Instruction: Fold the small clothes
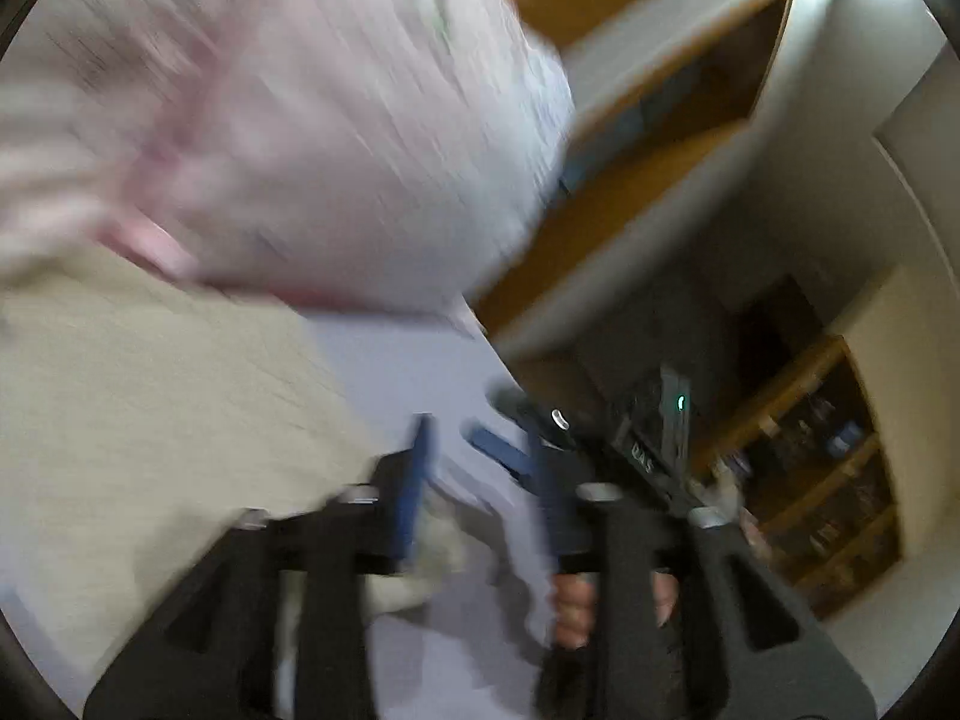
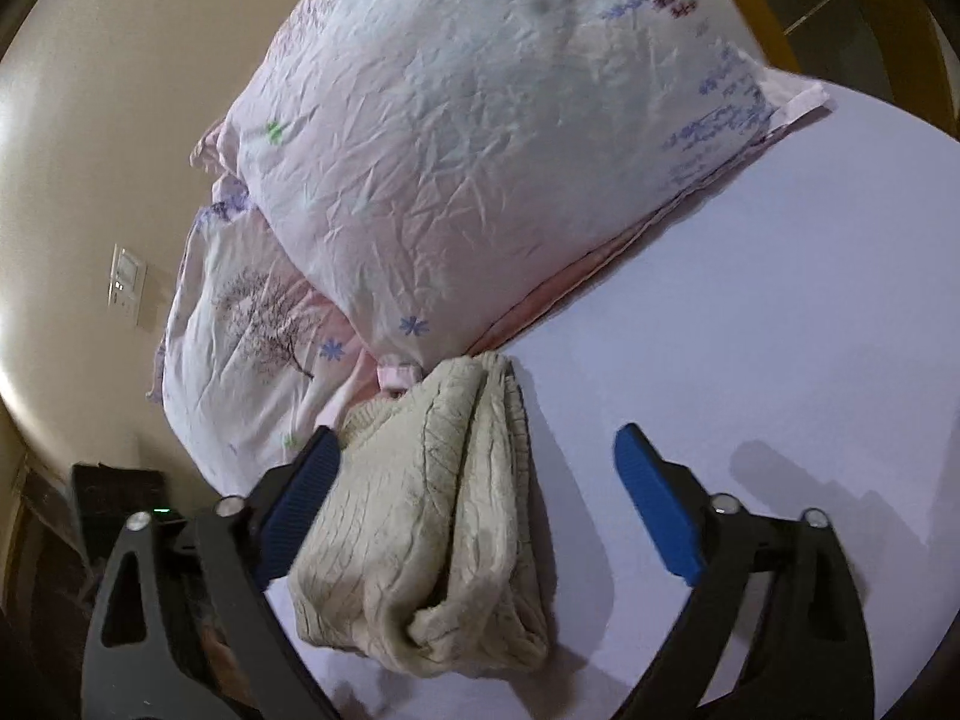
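Cream knit garment (image 2: 432, 516) lies folded just below the pillow (image 2: 480, 162); right gripper (image 2: 480, 456) released, left gripper (image 1: 480, 468) blurred, apparently empty. Fold looks finished.

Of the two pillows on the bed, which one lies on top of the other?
The larger pillow with blue asterisk prints lies on top; the pillow with the tree print sits under it, toward the wall.

Motion blur smears the pillow (image 1: 336, 138) and shelf contents (image 1: 822, 480).

A home bedroom: pillows (image 2: 456, 138) lie on a bed sheet (image 2: 750, 324), with a wooden shelf (image 1: 834, 468) at the right.
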Available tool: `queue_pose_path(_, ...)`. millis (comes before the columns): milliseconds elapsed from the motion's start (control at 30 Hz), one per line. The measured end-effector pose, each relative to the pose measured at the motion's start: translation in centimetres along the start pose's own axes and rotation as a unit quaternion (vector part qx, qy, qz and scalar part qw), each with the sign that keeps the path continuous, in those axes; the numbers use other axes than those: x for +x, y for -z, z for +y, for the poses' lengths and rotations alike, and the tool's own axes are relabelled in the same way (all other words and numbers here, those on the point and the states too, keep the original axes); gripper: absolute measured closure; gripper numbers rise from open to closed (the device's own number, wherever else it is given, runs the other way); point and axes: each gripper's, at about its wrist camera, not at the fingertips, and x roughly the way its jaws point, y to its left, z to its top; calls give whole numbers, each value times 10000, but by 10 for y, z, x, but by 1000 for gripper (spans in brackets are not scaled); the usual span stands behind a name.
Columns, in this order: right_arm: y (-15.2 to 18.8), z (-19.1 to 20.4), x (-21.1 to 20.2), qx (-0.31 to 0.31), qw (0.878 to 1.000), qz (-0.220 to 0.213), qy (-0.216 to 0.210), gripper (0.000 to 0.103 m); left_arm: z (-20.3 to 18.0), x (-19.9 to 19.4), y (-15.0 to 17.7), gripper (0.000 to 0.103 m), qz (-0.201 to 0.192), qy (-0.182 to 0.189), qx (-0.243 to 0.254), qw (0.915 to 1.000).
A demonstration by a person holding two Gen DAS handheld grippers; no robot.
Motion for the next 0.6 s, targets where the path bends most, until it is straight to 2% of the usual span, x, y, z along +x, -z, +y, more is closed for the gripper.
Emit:
queue_pose_path(33, 0, 3, 12, -11, 9996, 275, -50, 6, 11, -26, 0, 31, -248, -511, -5, 9984)
queue_pose_path(100, 1, 7, 32, -45, 9977, 681, 23, 6, 30, -48, 1, 29, -308, -1220, 11, 9920)
queue_pose_path(167, 4, 12, 59, -112, 9933, 1123, 246, 6, 55, -60, 11, 22, -118, -1867, -192, 9822)
queue_pose_path(267, 8, 14, 80, -37, 9887, 1470, 291, 6, 81, -55, 29, 20, 253, -2185, -559, 9739)
queue_pose_path(333, 12, 14, 85, -5, 9871, 1588, 209, 6, 91, -49, 40, 18, 434, -2196, -700, 9721)
queue_pose_path(467, 20, 19, 90, -253, 9853, 1649, 374, 6, 92, -18, 41, 9, 588, -2209, -766, 9705)
queue_pose_path(500, 22, 20, 89, -349, 9851, 1631, 417, 14, 93, -11, 43, 9, 637, -2155, -775, 9713)
queue_pose_path(533, 26, 21, 89, -443, 9844, 1656, 397, 44, 95, -5, 46, 9, 672, -2048, -806, 9732)
queue_pose_path(567, 29, 22, 90, -440, 9841, 1686, 355, 50, 95, 4, 44, 10, 696, -1926, -863, 9750)
queue_pose_path(600, 32, 23, 89, -450, 9855, 1603, 317, 60, 96, 9, 46, 11, 717, -1742, -903, 9779)
